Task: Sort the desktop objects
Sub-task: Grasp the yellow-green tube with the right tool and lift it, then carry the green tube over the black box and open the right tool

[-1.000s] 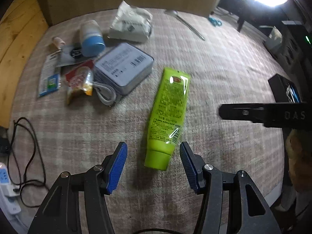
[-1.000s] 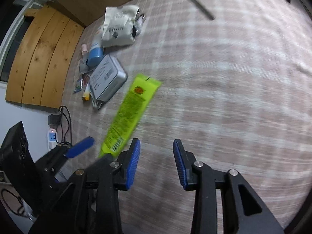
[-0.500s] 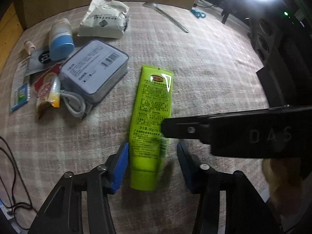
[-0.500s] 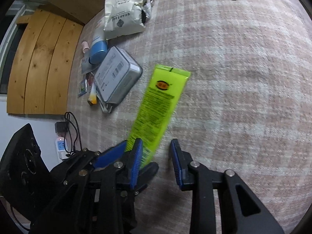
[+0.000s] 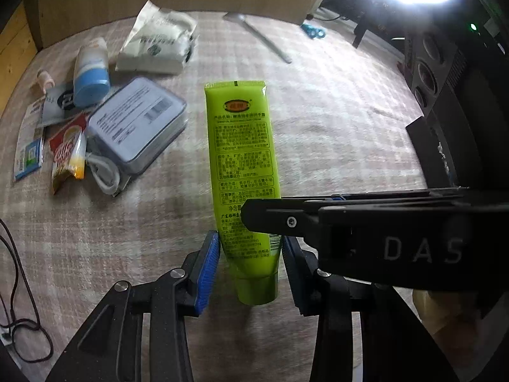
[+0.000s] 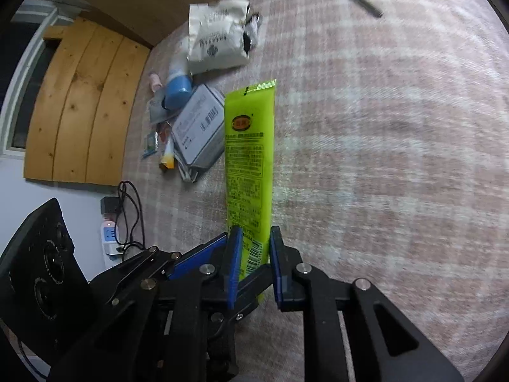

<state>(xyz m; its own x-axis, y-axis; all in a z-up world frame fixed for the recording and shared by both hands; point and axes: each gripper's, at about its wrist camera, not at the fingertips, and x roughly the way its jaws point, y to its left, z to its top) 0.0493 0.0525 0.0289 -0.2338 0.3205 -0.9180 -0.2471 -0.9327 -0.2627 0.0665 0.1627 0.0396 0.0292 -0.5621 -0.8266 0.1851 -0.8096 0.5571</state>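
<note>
A bright green tube [image 5: 243,165] with printed text lies on the checked pink cloth, cap end toward me. My left gripper [image 5: 249,264] has its blue pads on both sides of the tube's cap end, pressed against it. My right gripper [image 6: 253,264] comes in from the right and its jaws also close on the lower part of the tube [image 6: 249,165]; it crosses the left wrist view as a black arm [image 5: 350,219]. The left gripper's fingers [image 6: 197,258] show just left of the right gripper's.
A pile lies at the left: a grey tin box [image 5: 136,124], a white cable [image 5: 103,172], a blue-capped bottle [image 5: 90,76], a white pouch [image 5: 157,46], snack sachets [image 5: 65,156]. A metal spoon [image 5: 257,36] lies at the back. Black speakers [image 5: 429,70] stand right.
Both grippers moved in onto the tube's cap end and narrowed; the left jaws went from wide open to touching the tube, and the right gripper came across over it.
</note>
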